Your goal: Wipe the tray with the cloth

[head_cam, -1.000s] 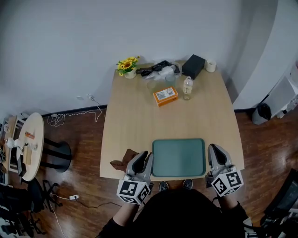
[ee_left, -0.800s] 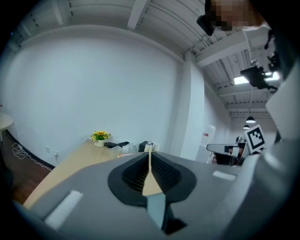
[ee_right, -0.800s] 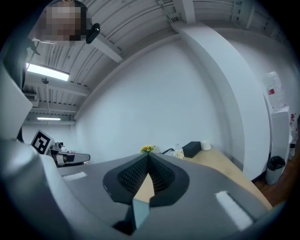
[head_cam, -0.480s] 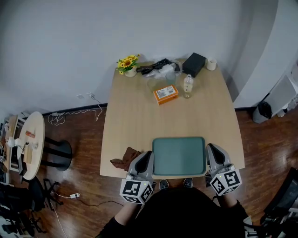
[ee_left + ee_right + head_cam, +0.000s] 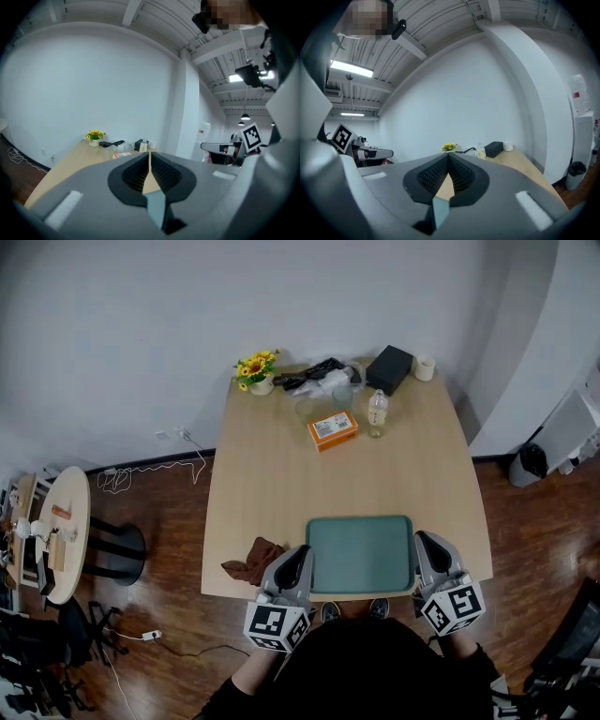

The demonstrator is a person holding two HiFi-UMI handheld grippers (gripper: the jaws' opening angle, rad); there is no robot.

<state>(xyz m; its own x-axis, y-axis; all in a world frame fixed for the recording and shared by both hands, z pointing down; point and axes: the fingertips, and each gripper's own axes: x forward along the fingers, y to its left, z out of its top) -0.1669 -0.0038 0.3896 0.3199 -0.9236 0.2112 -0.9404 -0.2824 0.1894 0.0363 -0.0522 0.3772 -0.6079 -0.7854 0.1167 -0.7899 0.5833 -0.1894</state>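
Left gripper [image 5: 302, 557] first: its fingers [image 5: 135, 172] are pressed together tip to tip, with nothing caught between them. Same on the other side, where the right gripper [image 5: 424, 542] has its fingers [image 5: 461, 174] closed and empty as well. Both hover at the near edge of the desk [image 5: 281, 474], flanking the green tray [image 5: 361, 554], the left one just off its left rim and the right one just off its right rim. The crumpled brown cloth [image 5: 254, 561] lies on the desk just left of the left gripper, apart from the tray. Further back sit an orange box [image 5: 333, 430] and a clear bottle [image 5: 378, 415], then a pot of sunflowers [image 5: 257, 371] and a black box [image 5: 389, 370] by the wall.
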